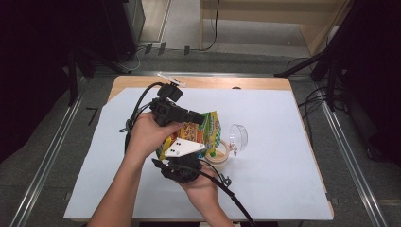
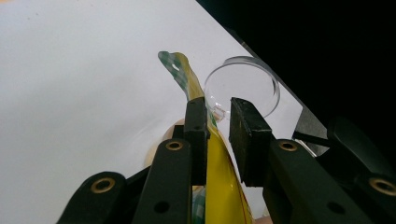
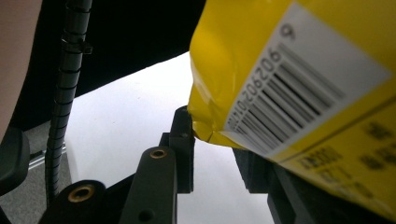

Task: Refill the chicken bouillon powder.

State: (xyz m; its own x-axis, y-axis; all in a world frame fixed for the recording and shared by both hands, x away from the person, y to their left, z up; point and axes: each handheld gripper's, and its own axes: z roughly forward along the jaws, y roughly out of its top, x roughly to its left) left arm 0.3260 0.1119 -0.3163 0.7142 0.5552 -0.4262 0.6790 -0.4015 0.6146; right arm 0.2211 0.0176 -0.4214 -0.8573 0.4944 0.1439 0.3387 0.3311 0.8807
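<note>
Yellow foil, printed in red and green, makes up the snack bag that we hold tilted above a small bowl near the middle of the bench; a clear lid stands just beside the bowl. From the high view we see both hands around the bag. The left claw view adds the bag's green-checked top edge running between the jaws, one pad against it, the other just off it, so we cannot tell whether it pinches. The right claw view shows a barcode and the bag's lower corner between its jaws; the far jaw is hidden behind the bag, so its grip is unclear.
</note>
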